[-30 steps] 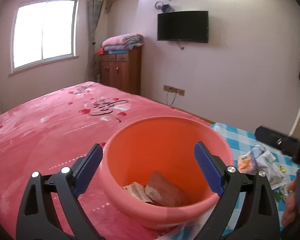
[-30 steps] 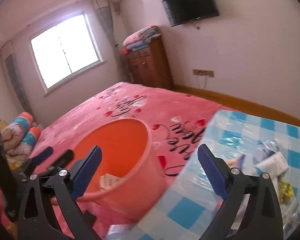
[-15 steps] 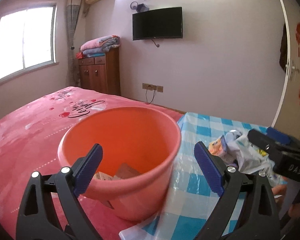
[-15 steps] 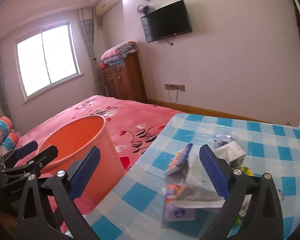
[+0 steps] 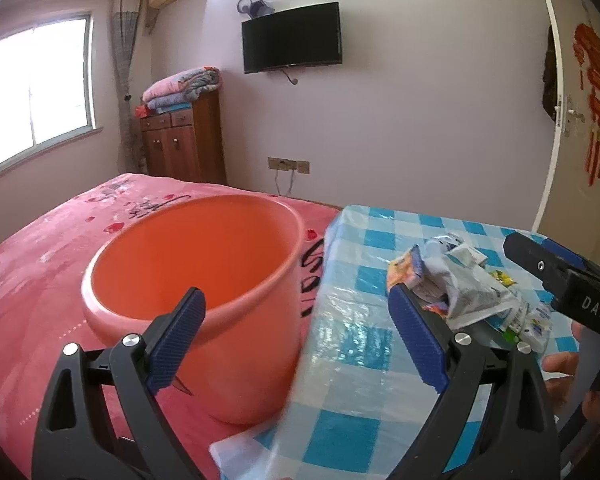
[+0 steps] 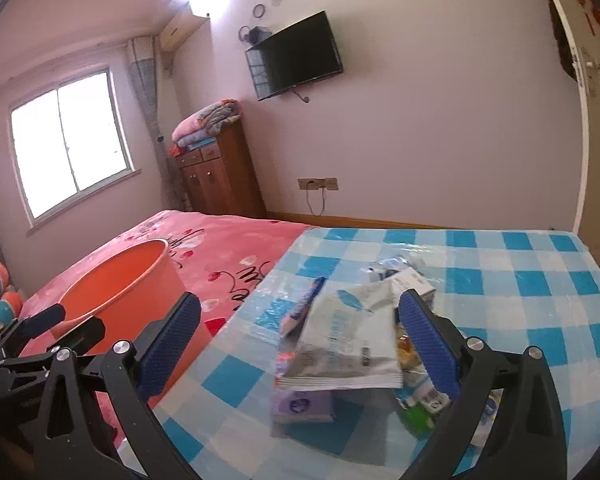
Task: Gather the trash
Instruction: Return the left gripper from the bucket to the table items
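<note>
An orange plastic bucket (image 5: pixel 204 280) stands on the pink bedspread, next to a table with a blue checked cloth (image 5: pixel 352 360). A pile of crumpled wrappers and packets (image 5: pixel 460 280) lies on the cloth; it also shows in the right wrist view (image 6: pixel 348 336). My left gripper (image 5: pixel 300 336) is open and empty, in front of the bucket's right side and the cloth's edge. My right gripper (image 6: pixel 300 344) is open and empty, just before the pile, with a white packet between its fingers' lines. The bucket also shows in the right wrist view (image 6: pixel 132 280), at the left.
A pink bed (image 5: pixel 60 248) fills the left. A wooden cabinet (image 5: pixel 184 140) with folded blankets stands at the far wall under a wall TV (image 5: pixel 292 38). A door (image 5: pixel 580 140) is at the right. The right gripper's body (image 5: pixel 568 280) shows in the left wrist view.
Both grippers have swung right, from the bucket towards the checked table. The bucket has slid to the left in both views and the trash pile has come closer to the right gripper.
</note>
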